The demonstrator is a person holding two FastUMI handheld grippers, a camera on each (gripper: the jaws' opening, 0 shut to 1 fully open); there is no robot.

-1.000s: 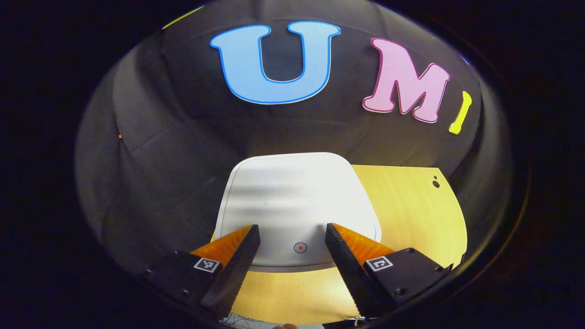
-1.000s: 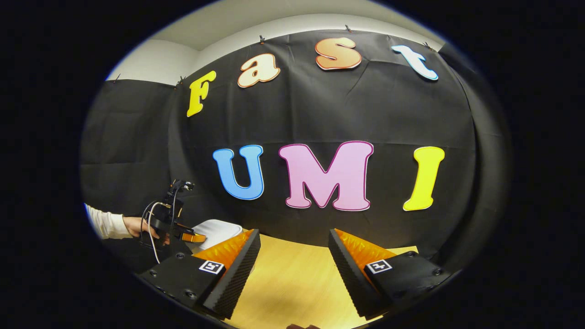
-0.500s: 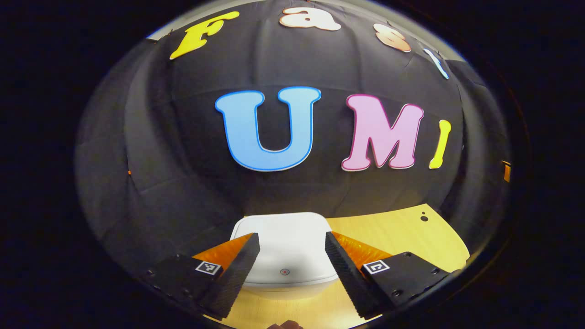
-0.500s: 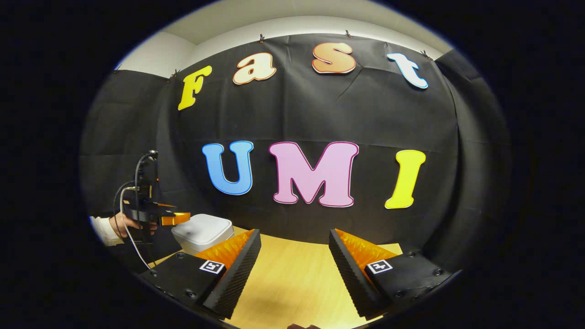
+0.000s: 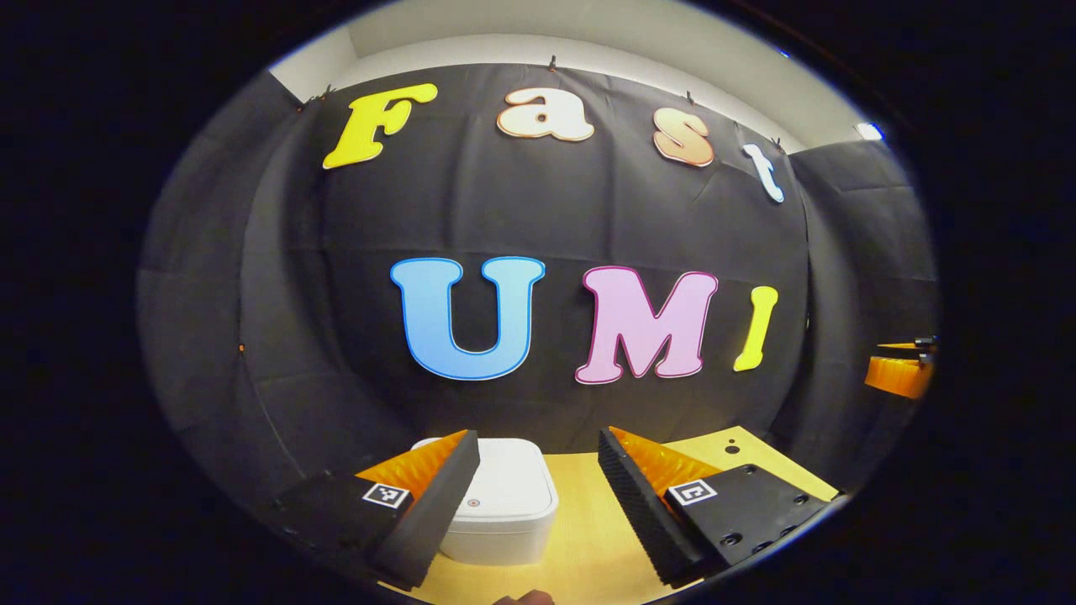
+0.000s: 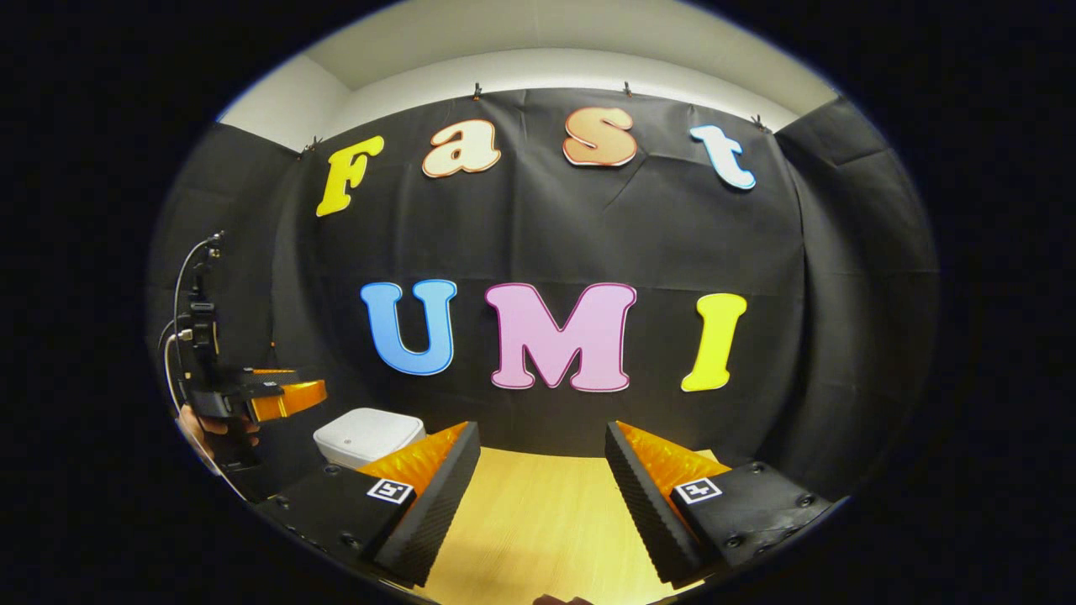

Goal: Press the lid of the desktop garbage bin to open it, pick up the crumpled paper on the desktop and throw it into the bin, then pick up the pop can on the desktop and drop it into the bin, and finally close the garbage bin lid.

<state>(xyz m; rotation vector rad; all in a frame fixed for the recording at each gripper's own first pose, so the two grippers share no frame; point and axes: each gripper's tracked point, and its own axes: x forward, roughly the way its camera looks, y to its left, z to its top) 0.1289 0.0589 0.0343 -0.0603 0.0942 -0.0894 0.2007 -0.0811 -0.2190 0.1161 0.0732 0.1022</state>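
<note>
Now the garbage bin (image 5: 504, 504) is sitting upright on the counter (image 5: 580, 538), its lid (image 5: 506, 486) lying flat and closed, facing up. It is looking white, squarish, round-cornered, with a small round mark near the lid's front edge. Both the left hand-held gripper (image 5: 538, 475) and the right hand-held gripper (image 6: 542, 470) are gaping wide, holding nothing.

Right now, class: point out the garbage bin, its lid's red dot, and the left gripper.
garbage bin (image 6: 367, 436), right gripper view, lid top.
red dot (image 5: 473, 502), left gripper view, lid's front.
left gripper (image 5: 533, 470), left gripper view, between fingertips.
</note>
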